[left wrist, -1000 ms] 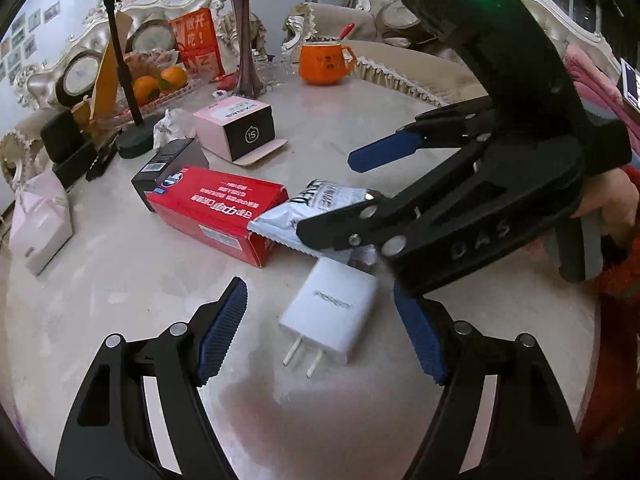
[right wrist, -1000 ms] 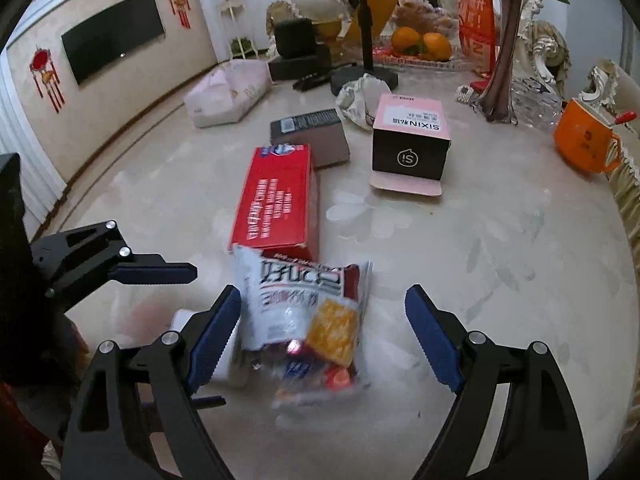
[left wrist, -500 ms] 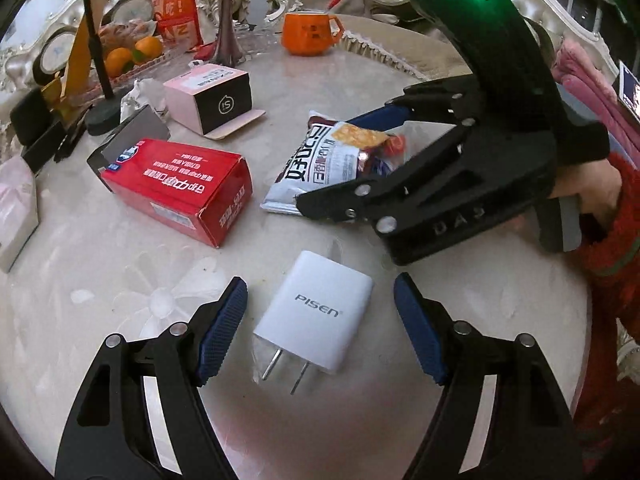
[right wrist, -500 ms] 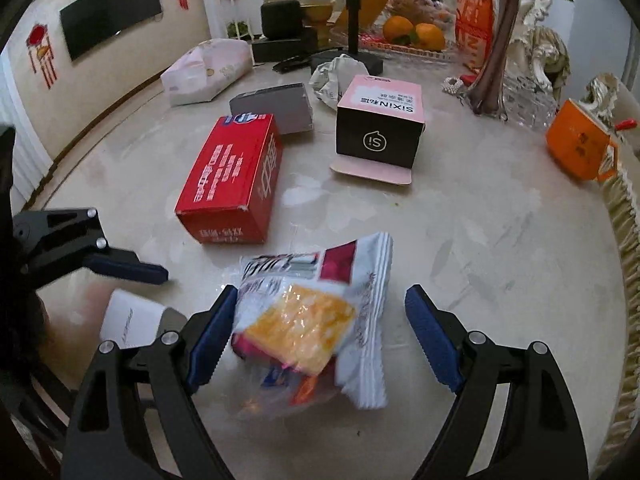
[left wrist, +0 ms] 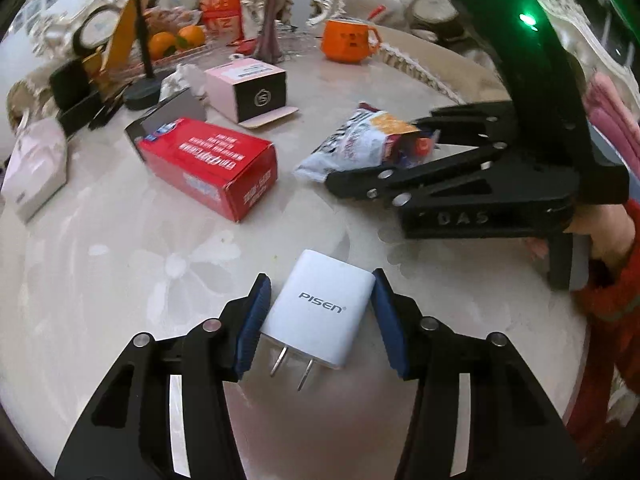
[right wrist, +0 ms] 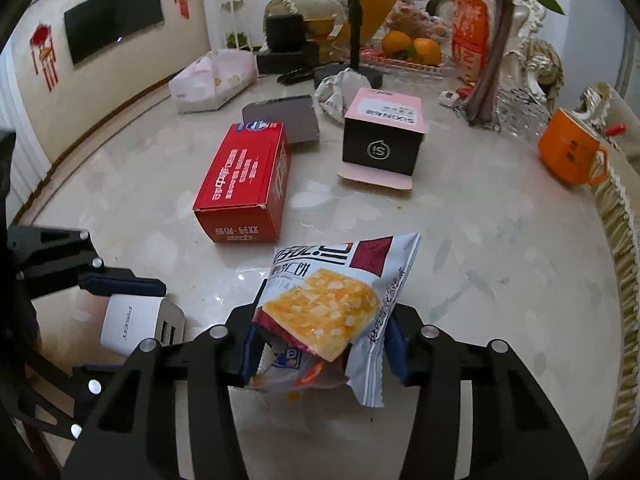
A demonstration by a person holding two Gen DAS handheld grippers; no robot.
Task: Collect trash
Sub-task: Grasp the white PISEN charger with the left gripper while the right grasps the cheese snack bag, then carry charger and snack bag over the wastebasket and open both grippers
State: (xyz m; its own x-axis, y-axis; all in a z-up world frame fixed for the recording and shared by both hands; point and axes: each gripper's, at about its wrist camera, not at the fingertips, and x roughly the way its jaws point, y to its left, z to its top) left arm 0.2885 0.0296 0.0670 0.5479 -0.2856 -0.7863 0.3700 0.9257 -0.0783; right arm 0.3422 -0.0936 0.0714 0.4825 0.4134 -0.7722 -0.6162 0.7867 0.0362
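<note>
My left gripper [left wrist: 320, 326] is shut on a white PISEN charger [left wrist: 320, 312] lying on the marble table, prongs toward the camera. My right gripper [right wrist: 320, 350] is shut on a snack wrapper [right wrist: 340, 300], white and red with a yellow cracker picture, its far end tilted up. The wrapper also shows in the left wrist view [left wrist: 360, 144] between the right gripper's fingers [left wrist: 384, 178]. The charger shows in the right wrist view [right wrist: 136, 322] at lower left, between the left gripper's fingers [right wrist: 124, 282].
A red box [right wrist: 246, 188], a grey box [right wrist: 282, 118], a pink and black box [right wrist: 382, 136], crumpled paper [right wrist: 336, 92], a tissue pack [right wrist: 212, 80], an orange mug [right wrist: 568, 156], a vase [right wrist: 488, 80] and a fruit tray [right wrist: 408, 50] stand further back.
Both grippers have closed: the left on the charger, the right on the snack wrapper, which now stands tilted up in the jaws.
</note>
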